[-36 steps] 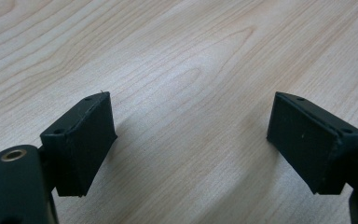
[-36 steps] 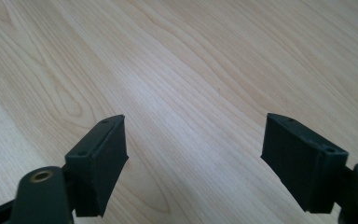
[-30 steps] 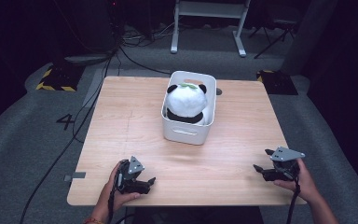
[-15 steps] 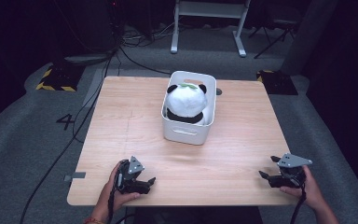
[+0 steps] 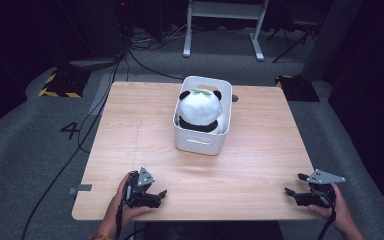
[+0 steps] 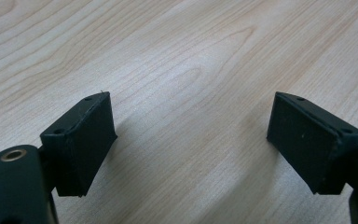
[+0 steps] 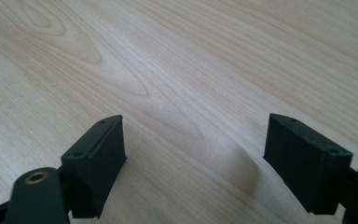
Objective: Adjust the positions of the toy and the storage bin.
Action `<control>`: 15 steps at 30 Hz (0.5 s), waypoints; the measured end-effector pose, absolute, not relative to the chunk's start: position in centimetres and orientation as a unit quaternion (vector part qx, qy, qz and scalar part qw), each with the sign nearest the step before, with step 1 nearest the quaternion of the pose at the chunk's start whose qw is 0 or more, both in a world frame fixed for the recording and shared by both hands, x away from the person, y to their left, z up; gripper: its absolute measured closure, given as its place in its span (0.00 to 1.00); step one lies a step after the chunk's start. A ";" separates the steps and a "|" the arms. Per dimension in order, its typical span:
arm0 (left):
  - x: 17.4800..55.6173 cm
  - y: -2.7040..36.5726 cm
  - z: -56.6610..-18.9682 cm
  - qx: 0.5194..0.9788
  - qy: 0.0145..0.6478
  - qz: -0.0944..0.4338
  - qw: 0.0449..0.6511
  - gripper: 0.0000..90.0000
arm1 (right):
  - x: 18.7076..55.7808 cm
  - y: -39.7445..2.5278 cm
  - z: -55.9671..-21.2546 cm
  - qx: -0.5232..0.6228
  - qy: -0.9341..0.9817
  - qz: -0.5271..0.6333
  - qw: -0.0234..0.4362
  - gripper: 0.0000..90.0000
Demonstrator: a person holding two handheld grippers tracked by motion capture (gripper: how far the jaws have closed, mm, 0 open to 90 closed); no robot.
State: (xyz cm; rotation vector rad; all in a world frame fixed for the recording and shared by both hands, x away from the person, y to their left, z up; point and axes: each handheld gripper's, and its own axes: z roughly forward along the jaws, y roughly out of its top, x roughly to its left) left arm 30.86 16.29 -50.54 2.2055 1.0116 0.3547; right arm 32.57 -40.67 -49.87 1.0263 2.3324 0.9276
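Dark studio floor, strewn with cables and hazard-striped mats, surrounds a pale wooden table (image 5: 130, 150) at the centre of the high view; on it, above the middle of the frame, stands a white bin (image 5: 200, 142) with a handle slot on its near wall, and inside sits a plush panda (image 5: 200, 107), upright, its round white head and black ears rising over the rim, a green scrap on top; the bin's long axis runs up and down the frame, away from the person. At the lower left of the frame the left gripper (image 5: 156, 196) rests on the tabletop in the person's hand, jaws spread wide and holding nothing, as the left gripper view confirms with bare wood grain between the two black pads (image 6: 81, 142); at the lower right the right gripper (image 5: 295, 187) sits at the table's near corner, likewise gaping and empty, its own view showing plain board between its pads (image 7: 98, 161). Panda and bin lie up-frame from both tools, up and to the right of the left one, up and to the left of the right one, well apart from each; the left gripper looks the nearer of the two, though the margin is small, and either reach would run forward and inward over open tabletop.
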 end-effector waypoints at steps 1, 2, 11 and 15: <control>30.9 16.3 -50.5 0.846 0.388 0.137 0.337 0.17 | 32.5 -40.8 -50.0 0.378 0.835 0.341 0.209 0.22; 30.9 16.3 -50.5 0.847 0.387 0.137 0.337 0.17 | 32.5 -41.1 -50.1 0.380 0.834 0.344 0.205 0.21; 30.9 16.3 -50.5 0.846 0.389 0.137 0.337 0.17 | 32.9 -42.0 -50.5 0.407 0.820 0.358 0.186 0.17; 30.9 16.3 -50.5 0.847 0.388 0.136 0.336 0.17 | 32.9 -42.0 -50.5 0.408 0.819 0.357 0.187 0.17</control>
